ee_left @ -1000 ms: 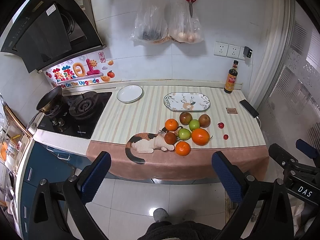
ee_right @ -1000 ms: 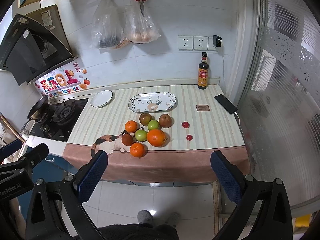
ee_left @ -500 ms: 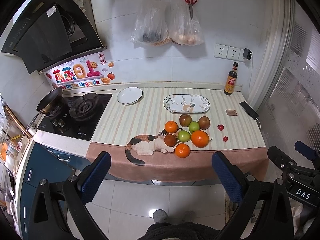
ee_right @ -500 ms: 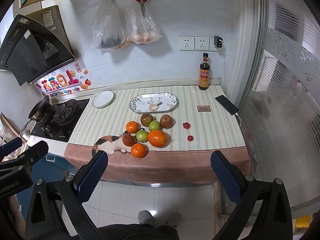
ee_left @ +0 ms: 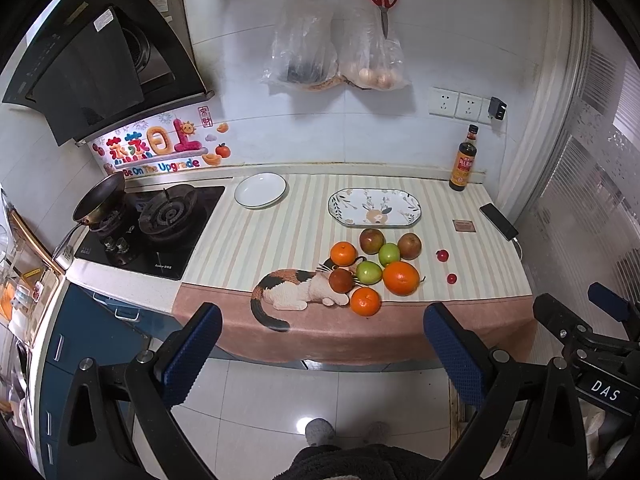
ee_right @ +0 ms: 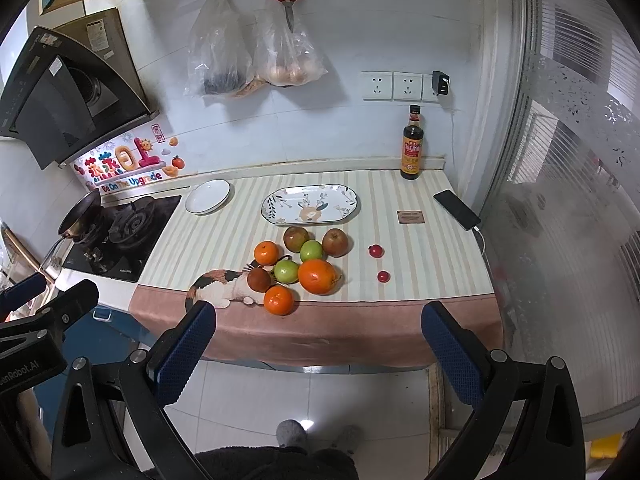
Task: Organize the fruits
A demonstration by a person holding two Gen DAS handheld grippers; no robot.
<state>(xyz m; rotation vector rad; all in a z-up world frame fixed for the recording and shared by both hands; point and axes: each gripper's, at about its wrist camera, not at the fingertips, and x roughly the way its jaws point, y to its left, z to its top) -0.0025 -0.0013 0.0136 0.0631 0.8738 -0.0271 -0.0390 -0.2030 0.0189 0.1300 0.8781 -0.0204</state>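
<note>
both grippers hang in the air in front of the table, well short of it, above the tiled floor. the left gripper (ee_left: 324,354) has its blue-padded jaws spread wide with nothing between them; the right gripper (ee_right: 326,350) is just as wide and just as empty.

the fruit sits in a loose cluster near the front edge of the striped table (ee_left: 280,236), on the cloth beside the printed cat (ee_left: 294,290). the large orange (ee_left: 401,278) is at the cluster's right — a green apple (ee_left: 369,272) touches its left side, and a second green apple (ee_left: 389,254) sits just behind. two reddish-brown apples flank that one at the back: one (ee_left: 371,241) to its left, one (ee_left: 409,246) to its right. a small orange (ee_left: 343,253) lies at the far left of the group, a dark brown fruit (ee_left: 341,280) sits against the cat's head, and another small orange (ee_left: 365,301) is closest to the table's edge.

two small red fruits lie apart to the right — one (ee_left: 442,255) farther back, one (ee_left: 451,278) nearer the front.

behind the cluster, the patterned oval platter (ee_left: 340,210) and the round white plate (ee_left: 240,196) are both bare. a sauce bottle (ee_left: 463,162) stands at the back right corner, and a phone (ee_left: 498,222) lies near the right edge.
</note>
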